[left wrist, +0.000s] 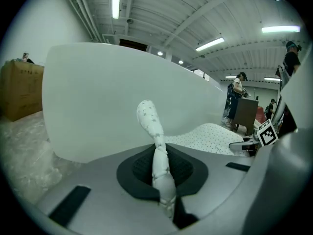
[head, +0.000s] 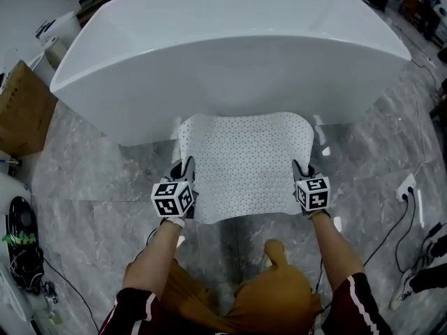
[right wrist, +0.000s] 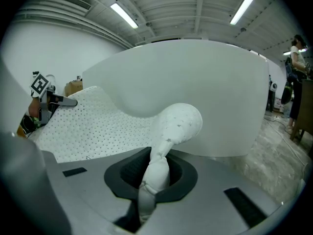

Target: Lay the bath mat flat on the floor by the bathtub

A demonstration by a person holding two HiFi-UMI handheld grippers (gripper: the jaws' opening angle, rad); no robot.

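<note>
A white bath mat [head: 244, 165] dotted with small holes hangs stretched between my two grippers, just in front of the white bathtub [head: 230, 47]. My left gripper [head: 186, 174] is shut on the mat's left edge, which shows bunched between the jaws as a white fold [left wrist: 157, 155]. At the mat's right edge my right gripper [head: 302, 176] is shut too, with a bunched fold of the mat [right wrist: 159, 165] pinched between its jaws. The mat's far end curls up near the tub wall. The near edge sags above the grey marble floor [head: 98, 215].
A brown cardboard box [head: 24, 110] stands left of the tub. Black gear and cables [head: 24, 246] lie on the floor at the left. A power strip [head: 406, 187] with cables lies at the right. People [left wrist: 238, 94] stand in the background beyond the tub.
</note>
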